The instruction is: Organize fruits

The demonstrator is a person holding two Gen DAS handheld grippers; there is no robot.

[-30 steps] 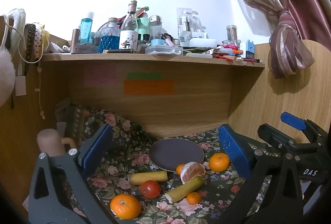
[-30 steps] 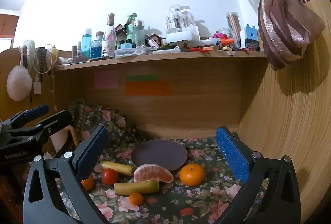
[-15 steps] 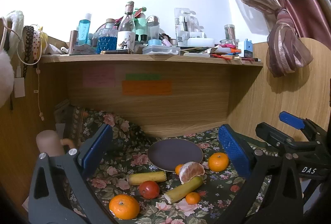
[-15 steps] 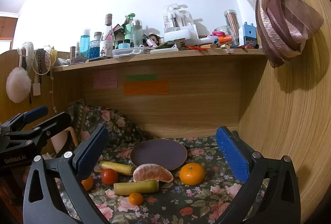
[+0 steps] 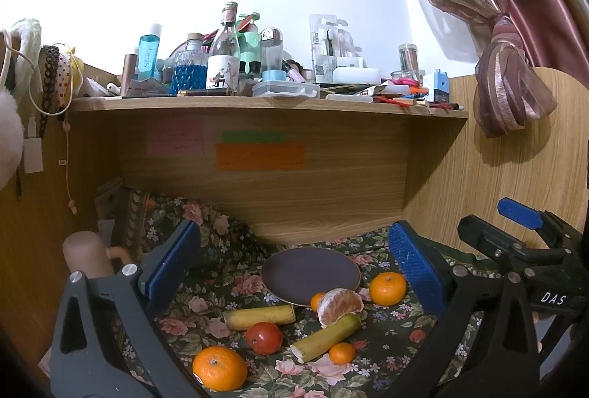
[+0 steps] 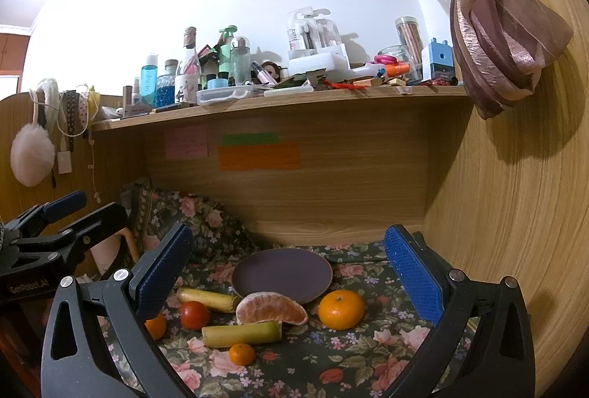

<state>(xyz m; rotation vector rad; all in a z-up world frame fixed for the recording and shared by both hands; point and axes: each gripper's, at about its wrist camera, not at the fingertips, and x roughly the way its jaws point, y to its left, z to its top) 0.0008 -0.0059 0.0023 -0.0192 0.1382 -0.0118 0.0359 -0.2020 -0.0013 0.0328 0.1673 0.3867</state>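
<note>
An empty dark plate [image 5: 310,274] [image 6: 282,274] lies on the floral cloth [image 6: 331,361]. In front of it lie a peeled orange half [image 5: 339,300] [image 6: 271,308], two banana pieces [image 5: 260,316] [image 5: 325,336] [image 6: 241,333], a red tomato [image 5: 264,337] [image 6: 194,314], oranges [image 5: 219,367] [image 5: 387,288] [image 6: 341,308] and small mandarins [image 5: 342,352] [image 6: 242,353]. My left gripper [image 5: 294,269] is open and empty, above the fruit. My right gripper [image 6: 287,273] is open and empty, likewise held back from the fruit. Each shows at the other view's edge.
A wooden back panel [image 5: 265,177] with sticky notes stands behind the plate. A shelf [image 5: 265,103] crowded with bottles runs overhead. A wooden side wall [image 6: 515,214] closes the right. A pinkish cup [image 5: 86,258] stands at the left. A curtain [image 5: 508,78] hangs at upper right.
Both views have shifted slightly, the fruit sitting a touch lower in frame. No fruit has moved and both grippers stay open.
</note>
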